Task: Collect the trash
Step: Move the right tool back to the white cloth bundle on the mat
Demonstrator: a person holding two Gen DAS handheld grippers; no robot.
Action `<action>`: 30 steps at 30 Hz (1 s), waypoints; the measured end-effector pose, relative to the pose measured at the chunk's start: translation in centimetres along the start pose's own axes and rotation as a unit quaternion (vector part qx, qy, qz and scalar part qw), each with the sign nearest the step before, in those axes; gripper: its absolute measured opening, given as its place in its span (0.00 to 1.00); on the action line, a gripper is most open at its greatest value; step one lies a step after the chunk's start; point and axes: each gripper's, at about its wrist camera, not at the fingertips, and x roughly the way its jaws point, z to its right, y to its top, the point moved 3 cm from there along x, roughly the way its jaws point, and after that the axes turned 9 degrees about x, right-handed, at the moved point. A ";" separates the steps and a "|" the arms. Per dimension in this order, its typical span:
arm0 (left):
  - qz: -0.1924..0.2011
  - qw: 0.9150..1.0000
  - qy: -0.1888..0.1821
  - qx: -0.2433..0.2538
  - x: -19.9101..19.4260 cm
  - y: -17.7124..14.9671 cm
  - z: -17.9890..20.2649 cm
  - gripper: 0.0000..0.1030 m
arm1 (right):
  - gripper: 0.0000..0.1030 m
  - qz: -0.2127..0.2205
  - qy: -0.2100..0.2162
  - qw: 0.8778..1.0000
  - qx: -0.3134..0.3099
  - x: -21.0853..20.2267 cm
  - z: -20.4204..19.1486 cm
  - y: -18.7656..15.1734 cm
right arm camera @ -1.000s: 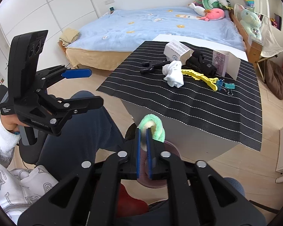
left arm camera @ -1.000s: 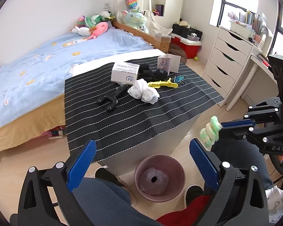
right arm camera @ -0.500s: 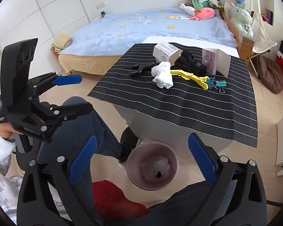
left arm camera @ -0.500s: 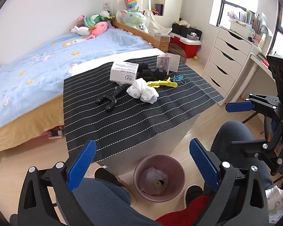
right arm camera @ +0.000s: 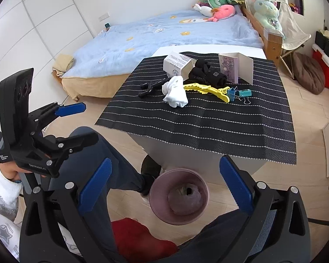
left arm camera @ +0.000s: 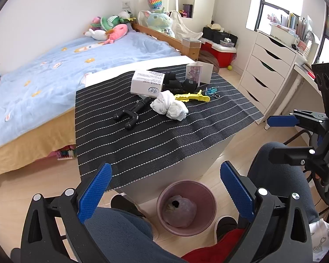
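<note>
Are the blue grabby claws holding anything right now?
No. The left gripper and the right gripper are both wide open with nothing between their pads. The right one's jaws have just opened above the pink bin.

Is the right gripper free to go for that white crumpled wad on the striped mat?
Probably yes: the right gripper is open and empty, and the white wad lies uncovered.

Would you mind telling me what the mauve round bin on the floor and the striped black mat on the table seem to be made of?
The mauve round bin looks like matte moulded plastic: smooth, even wall and rim. The striped black mat seems a woven or mesh vinyl, given its fine grid texture, dotted white lines and limp overhang; the exact fibre is unclear.
</note>
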 end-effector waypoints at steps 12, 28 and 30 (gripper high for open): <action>0.009 1.000 0.010 -0.004 -0.2 0.6 -1.2 0.93 | 0.94 0.006 -0.020 0.999 -0.050 1.5 -1.4 4.5; 0.008 1.000 0.011 -0.013 0.0 0.5 -2.4 0.93 | 0.94 -0.051 -0.046 0.992 -0.106 8.5 -2.5 9.7; 0.008 1.000 0.010 -0.014 0.1 0.6 -2.6 0.93 | 0.94 -0.063 -0.054 0.990 -0.114 9.6 -2.5 10.0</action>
